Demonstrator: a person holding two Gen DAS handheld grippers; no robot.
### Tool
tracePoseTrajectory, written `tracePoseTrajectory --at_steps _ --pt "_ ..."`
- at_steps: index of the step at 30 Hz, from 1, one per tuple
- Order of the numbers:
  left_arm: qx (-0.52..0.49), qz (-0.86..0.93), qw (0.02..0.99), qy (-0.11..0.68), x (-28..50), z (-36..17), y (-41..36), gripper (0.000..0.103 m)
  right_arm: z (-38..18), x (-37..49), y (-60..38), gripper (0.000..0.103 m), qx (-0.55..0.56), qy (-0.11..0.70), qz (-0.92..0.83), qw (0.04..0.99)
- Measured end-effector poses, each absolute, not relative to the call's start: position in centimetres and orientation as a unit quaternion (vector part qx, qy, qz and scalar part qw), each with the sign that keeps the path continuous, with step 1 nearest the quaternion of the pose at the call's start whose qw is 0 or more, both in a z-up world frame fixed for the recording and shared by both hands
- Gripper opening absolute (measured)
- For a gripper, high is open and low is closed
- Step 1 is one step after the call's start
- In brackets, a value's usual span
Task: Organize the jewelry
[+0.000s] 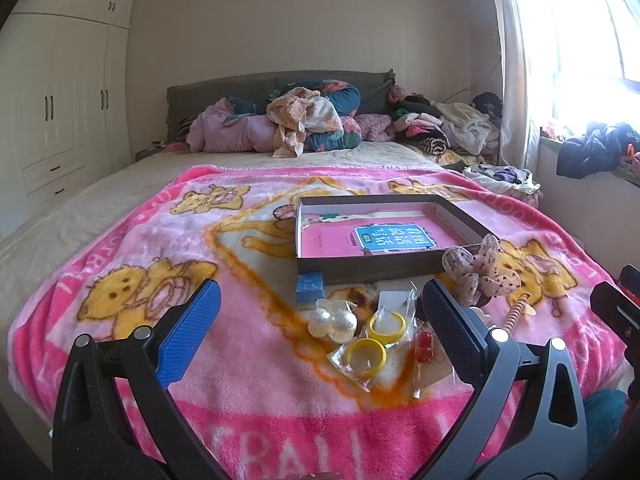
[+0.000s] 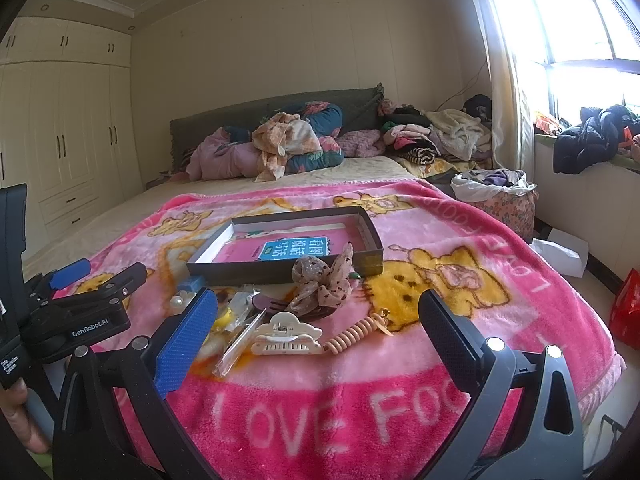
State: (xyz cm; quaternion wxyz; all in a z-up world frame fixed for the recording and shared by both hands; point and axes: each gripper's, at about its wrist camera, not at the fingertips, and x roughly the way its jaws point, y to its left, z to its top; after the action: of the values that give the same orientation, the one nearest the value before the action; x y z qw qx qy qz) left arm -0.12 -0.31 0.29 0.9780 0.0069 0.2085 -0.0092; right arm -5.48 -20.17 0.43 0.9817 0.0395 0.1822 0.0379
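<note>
Your left hand-held gripper (image 1: 320, 332) and right hand-held gripper (image 2: 318, 336) both hang released, fingers spread, holding nothing. Low in the frame on the pink blanket (image 1: 256, 364) lie two yellow rings (image 1: 366, 354) in clear bags beside pearly balls (image 1: 332, 322); a cream hair claw (image 2: 286, 336) sits centre, the dotted scrunchie (image 2: 324, 284) against the dark box (image 2: 280, 246) behind.

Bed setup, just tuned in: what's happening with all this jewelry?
A person holds a claw in each hand over a pink blanket. Both the left claw and the right claw are open and empty. Yellow rings, pearl balls, a hair clip and a scrunchie lie loose before the open box; nothing sorted yet.
</note>
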Motion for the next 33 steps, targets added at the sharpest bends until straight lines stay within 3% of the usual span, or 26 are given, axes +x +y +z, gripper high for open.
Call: tracePoseTrajectory --at_steps 33 --pt "0.011 -0.011 0.977 0.211 -0.21 0.35 -0.74 0.092 0.32 -5.55 -20.11 0.098 0.04 0.183 0.039 0.981"
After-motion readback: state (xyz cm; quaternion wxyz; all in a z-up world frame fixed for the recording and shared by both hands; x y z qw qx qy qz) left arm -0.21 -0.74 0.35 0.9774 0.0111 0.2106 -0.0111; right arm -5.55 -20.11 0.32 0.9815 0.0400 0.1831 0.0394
